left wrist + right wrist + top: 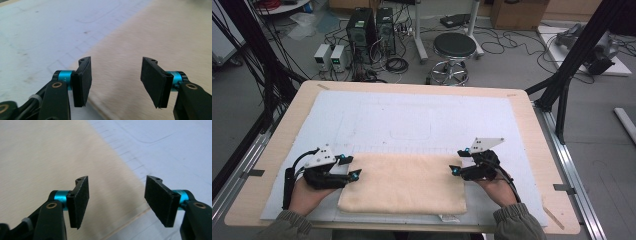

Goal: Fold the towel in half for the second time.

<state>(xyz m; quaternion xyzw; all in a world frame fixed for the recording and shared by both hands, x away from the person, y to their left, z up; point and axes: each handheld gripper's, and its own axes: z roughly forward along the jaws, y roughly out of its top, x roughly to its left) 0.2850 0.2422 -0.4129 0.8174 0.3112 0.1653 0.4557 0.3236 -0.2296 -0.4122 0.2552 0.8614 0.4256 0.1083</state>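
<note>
Cloth (404, 182), cream and folded into a flat rectangle, lies on the white mat (412, 117) at the near side of the table (532, 130). It looks soft, light and floppy, so it will likely bend and sag when lifted. The left gripper (352, 167) sits at the cloth's left edge and the right gripper (456, 161) at its right edge. Both stand open with nothing held; in each gripper view the cloth's edge lies below the gap between the jaws. The far corners on each side look like good spots to pinch. Both sides should be picked up together, or the cloth may droop and unfold.
</note>
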